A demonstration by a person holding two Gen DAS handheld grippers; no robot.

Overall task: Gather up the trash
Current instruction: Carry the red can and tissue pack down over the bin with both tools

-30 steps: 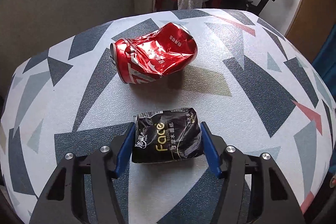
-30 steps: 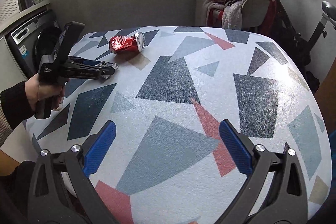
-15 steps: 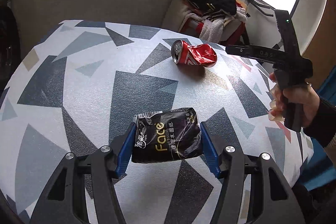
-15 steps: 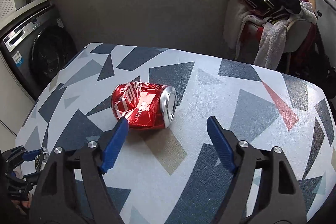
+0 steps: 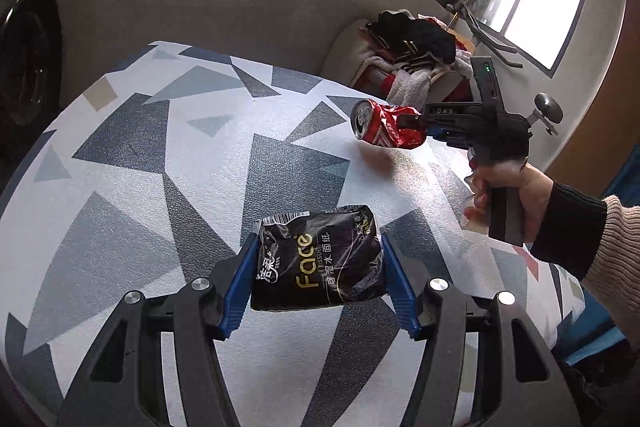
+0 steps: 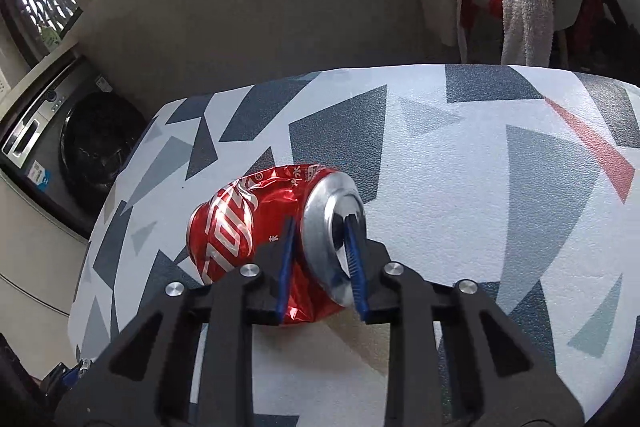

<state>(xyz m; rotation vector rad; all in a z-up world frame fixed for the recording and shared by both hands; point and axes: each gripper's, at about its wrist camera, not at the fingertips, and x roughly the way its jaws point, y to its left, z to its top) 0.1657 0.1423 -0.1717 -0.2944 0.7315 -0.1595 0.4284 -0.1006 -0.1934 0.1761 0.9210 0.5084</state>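
Now clamped on the can (image 6: 256,227) by the right gripper (image 6: 320,259), wide open half a second ago; lifted off the table (image 5: 132,163), shadow below. Still pinching the tissue pack (image 5: 318,263): left gripper (image 5: 318,283), raised above the tabletop. Count: one can, one pack, two grippers.

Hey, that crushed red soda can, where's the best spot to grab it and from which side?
Probably at the silver-lid end, as the right gripper does now: the crushed can lies sideways, so come in level from that end and pinch the rim, one finger on the lid face, the other on the dented red wall. The rim looks the stiffest part.
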